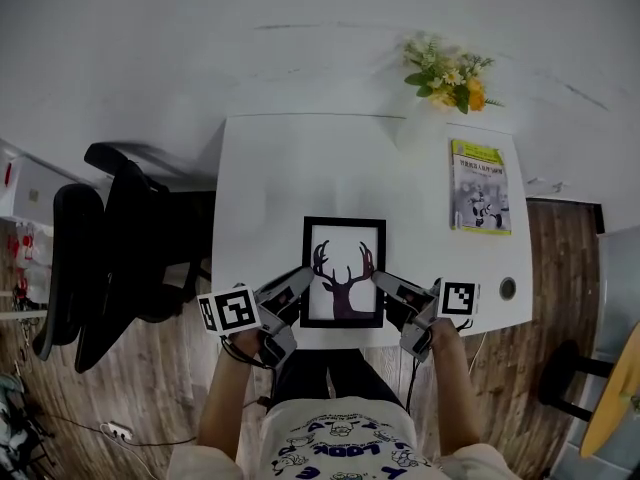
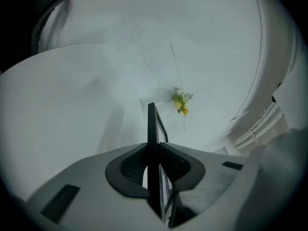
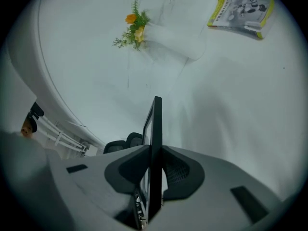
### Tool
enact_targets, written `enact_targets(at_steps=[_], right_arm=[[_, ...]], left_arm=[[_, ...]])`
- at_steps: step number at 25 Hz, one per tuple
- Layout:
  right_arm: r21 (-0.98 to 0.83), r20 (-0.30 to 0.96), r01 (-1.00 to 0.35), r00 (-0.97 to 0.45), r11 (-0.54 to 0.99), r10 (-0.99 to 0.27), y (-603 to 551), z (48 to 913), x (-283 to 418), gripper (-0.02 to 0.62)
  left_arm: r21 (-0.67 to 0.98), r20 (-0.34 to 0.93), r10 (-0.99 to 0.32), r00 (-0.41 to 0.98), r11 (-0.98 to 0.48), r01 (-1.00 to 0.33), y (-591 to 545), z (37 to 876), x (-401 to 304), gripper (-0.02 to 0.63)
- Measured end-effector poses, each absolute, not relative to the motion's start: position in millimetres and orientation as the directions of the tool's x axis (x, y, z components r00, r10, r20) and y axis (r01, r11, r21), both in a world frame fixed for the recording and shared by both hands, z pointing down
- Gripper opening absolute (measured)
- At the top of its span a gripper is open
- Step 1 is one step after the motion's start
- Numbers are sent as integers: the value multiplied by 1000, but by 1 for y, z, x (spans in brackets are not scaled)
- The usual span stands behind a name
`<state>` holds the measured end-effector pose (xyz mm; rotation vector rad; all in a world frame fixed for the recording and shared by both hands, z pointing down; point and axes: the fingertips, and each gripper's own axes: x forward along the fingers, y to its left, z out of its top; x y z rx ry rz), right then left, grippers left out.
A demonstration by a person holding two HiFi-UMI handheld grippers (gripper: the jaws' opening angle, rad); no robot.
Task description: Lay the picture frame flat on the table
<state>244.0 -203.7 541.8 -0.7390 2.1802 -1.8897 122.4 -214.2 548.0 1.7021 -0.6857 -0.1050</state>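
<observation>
The frame (image 1: 343,273), clamped at its sides by left gripper (image 1: 301,284) and right gripper (image 1: 386,285), runs lengthwise away from the person (image 1: 340,436) (antlers far end); booklet (image 1: 480,185) print unreadable.

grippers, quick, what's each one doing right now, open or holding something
Left gripper: closed on the picture frame, left edge.
Right gripper: closed on the same frame's right edge.
</observation>
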Motion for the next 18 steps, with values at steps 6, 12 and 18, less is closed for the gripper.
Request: enact_targets(at_steps=[6,12,18], right_arm=[[-940,299,-340,-854,23,-426,-201,577,235,89],[-905,406,-422,-820,-54,-403,-197,611,229,89],[-893,440,-438,-805,-102,-397,-196,631,225,89]], left_arm=[[900,362,-486,795,-40,-434,-208,582,112,84],[877,433,-475,766,26,-479,-201,617,102,84],[860,471,-456,755,47,-508,-200,634,97,84]])
